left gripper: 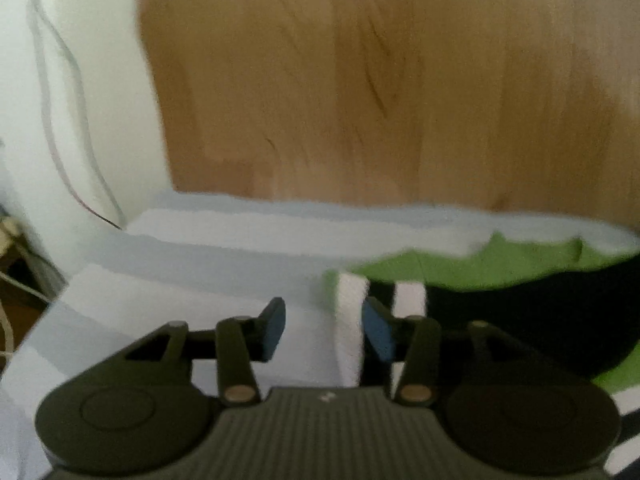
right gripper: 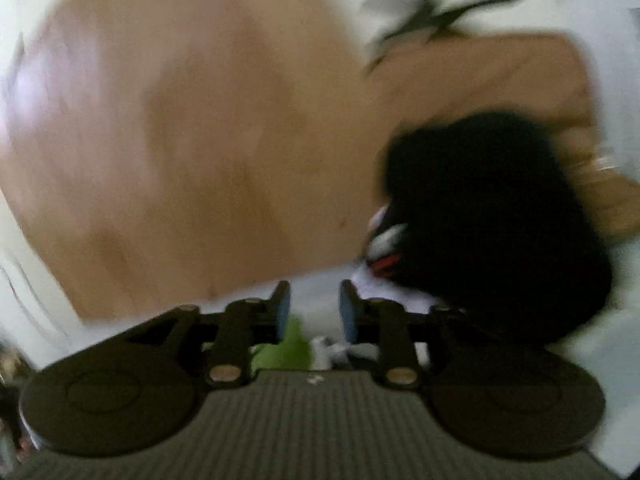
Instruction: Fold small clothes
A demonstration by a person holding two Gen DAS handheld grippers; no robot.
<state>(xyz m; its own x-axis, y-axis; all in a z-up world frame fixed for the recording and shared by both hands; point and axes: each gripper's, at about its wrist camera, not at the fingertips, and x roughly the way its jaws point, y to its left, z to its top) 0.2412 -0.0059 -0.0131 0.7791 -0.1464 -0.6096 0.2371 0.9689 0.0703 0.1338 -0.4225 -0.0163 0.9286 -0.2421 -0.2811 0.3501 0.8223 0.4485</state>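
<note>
A small green, black and white garment (left gripper: 500, 268) lies on a pale sheet (left gripper: 224, 256) at the right of the left wrist view. Its white band (left gripper: 352, 320) stands up between the fingers of my left gripper (left gripper: 323, 322), close to the right blue pad, and the left pad is well clear of it. The jaws are apart and press on nothing. The right wrist view is blurred. My right gripper (right gripper: 314, 306) is open over the pale sheet (right gripper: 316, 292) with nothing between its pads. A scrap of the green cloth (right gripper: 288, 348) shows just under its fingers.
A dark bundle of clothes (right gripper: 488, 220) with white and red bits lies right of the right gripper. Wooden floor (left gripper: 360, 80) stretches beyond the sheet's far edge. A white wall or panel with thin cables (left gripper: 68, 80) stands at the left.
</note>
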